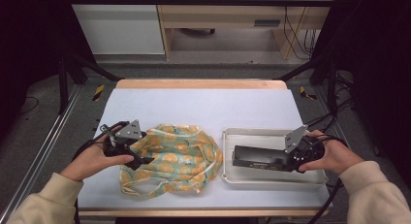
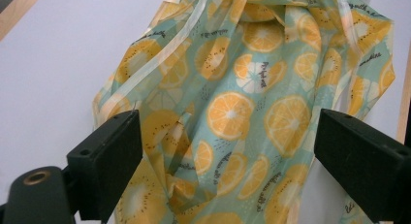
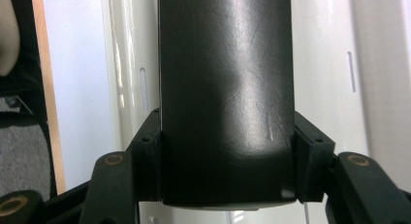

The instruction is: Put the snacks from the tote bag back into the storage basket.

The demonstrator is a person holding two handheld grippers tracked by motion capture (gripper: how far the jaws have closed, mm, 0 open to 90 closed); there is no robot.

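Note:
A crumpled teal bag printed with orange and kiwi slices [image 1: 179, 158] lies on the white table top, left of centre. My left gripper [image 1: 145, 160] sits at the bag's left edge, held by a hand. In the left gripper view its jaws stand wide apart, with the bag [image 2: 252, 73] spread below and between them; the left gripper [image 2: 228, 132] is open. A long black case [image 1: 257, 157] lies in a white tray [image 1: 271, 133] on the right. My right gripper [image 1: 287, 161] is shut on the case's right end. The right gripper view shows the case [image 3: 228, 88] clamped between both pads of the right gripper [image 3: 227, 141].
The tray's pale wall [image 3: 126, 64] runs beside the case. The table's wooden front edge [image 1: 203, 213] lies near the person's sleeves, and dark frame posts [image 1: 63, 73] stand at both sides. Bare table surface [image 1: 203, 105] stretches behind the bag and tray.

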